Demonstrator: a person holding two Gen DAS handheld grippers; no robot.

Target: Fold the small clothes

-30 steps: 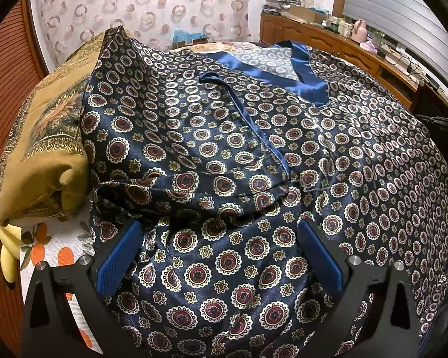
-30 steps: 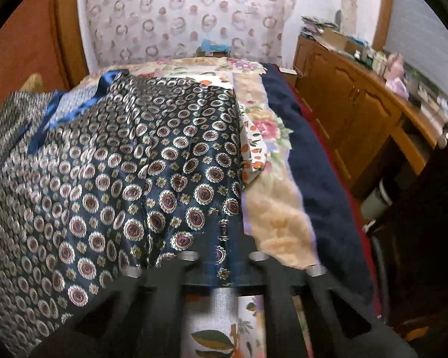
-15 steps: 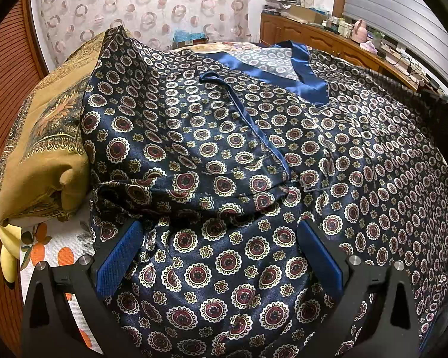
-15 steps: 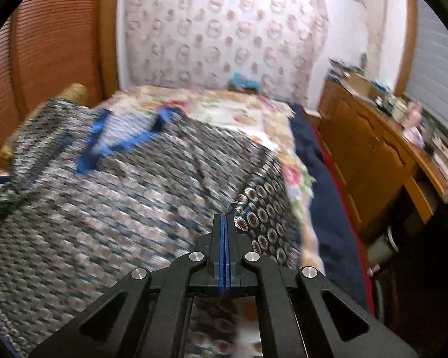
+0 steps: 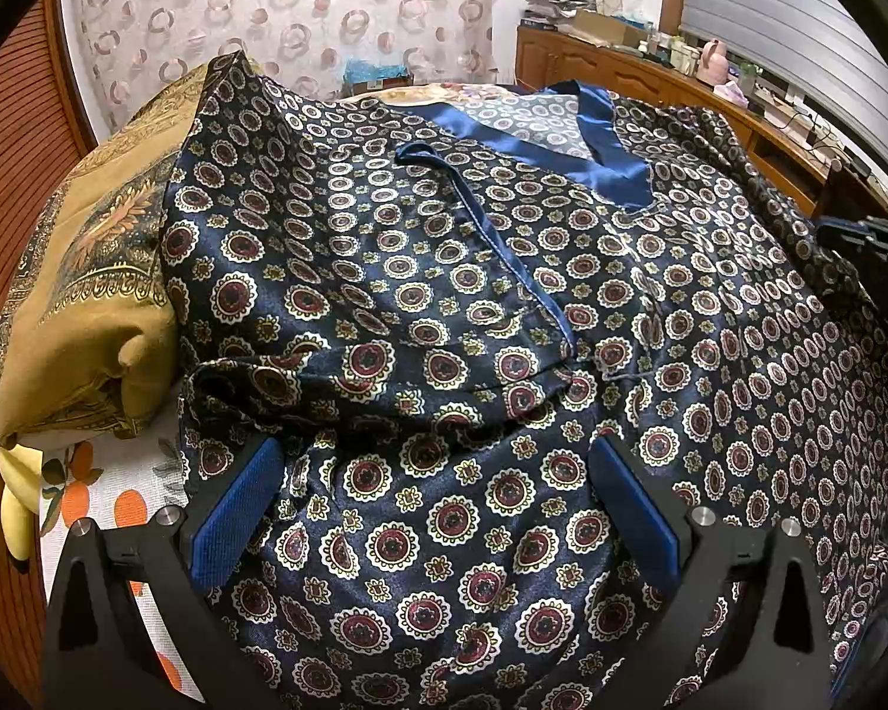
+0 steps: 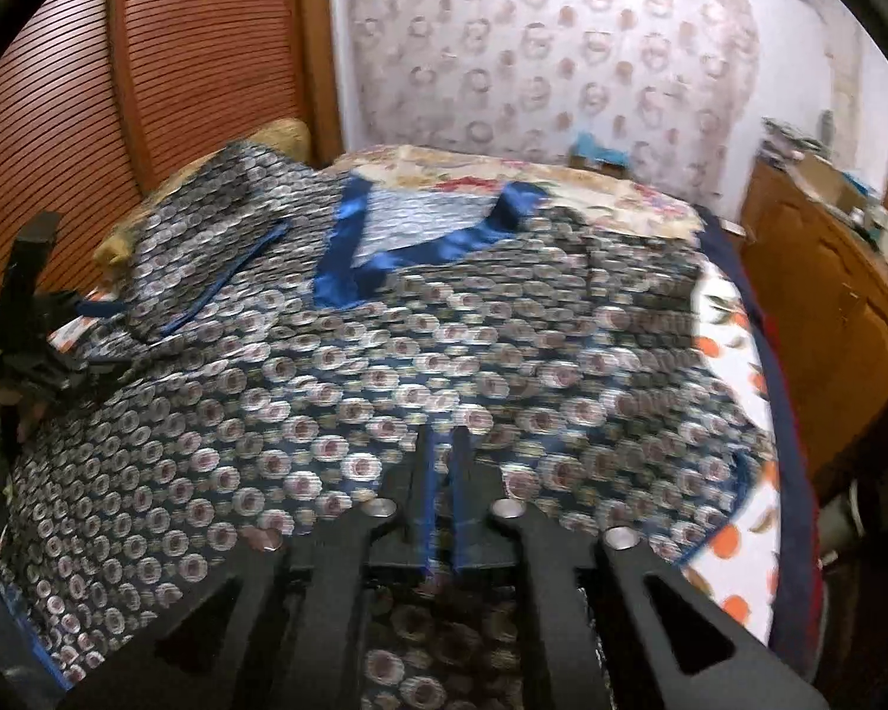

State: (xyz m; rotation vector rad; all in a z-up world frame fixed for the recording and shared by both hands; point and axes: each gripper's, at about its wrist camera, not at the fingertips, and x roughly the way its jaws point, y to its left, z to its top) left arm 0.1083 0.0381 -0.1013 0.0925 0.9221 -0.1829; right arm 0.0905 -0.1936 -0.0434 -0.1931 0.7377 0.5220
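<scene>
A glossy navy satin garment [image 5: 503, 307] printed with round medallions, edged in plain blue, was spread across the bed. The left tool [image 5: 435, 509] was held wide open above it; the right tool's [image 6: 441, 509] narrow gap was opening, nothing visibly gripped.

The patterned robe [image 5: 503, 307] covers most of the bed [image 6: 734, 426], leaving only a bare strip of floral sheet along its right edge. A gold pillow [image 5: 83, 296] rises against the robe's left side, blocking that flank. A wooden cabinet [image 6: 829, 319] runs close along the bed's right, narrowing the aisle. The far curtain [image 5: 302, 18] closes off the far end.
</scene>
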